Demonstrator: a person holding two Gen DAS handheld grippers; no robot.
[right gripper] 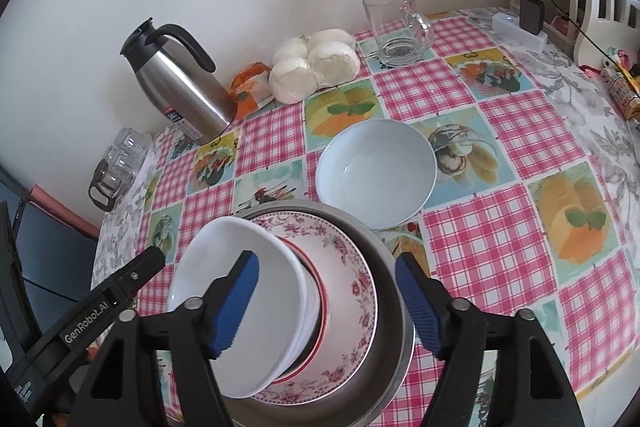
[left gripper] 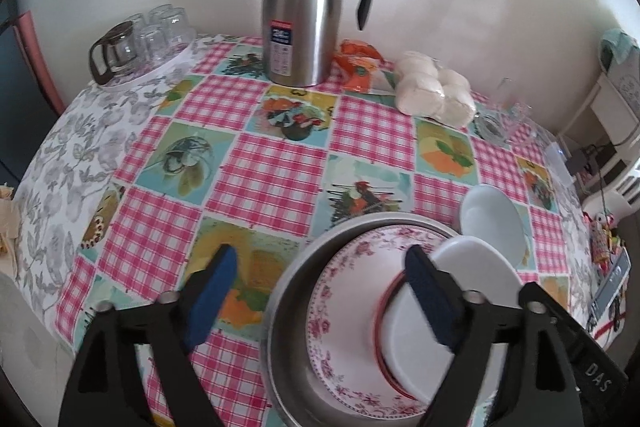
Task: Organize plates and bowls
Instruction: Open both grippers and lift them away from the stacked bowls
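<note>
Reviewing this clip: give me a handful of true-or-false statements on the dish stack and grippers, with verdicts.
1. The floral plate lies inside the metal basin. True.
2. The light blue bowl is stacked inside the basin. False: it stands alone on the tablecloth, behind the basin.
3. The right gripper is open. True.
4. The glass mug is full of tea. False: it looks empty.
5. The white bowl sits tilted on the stack. True.
6. The left gripper is shut on the thermos. False: it is open, near the stack.
</note>
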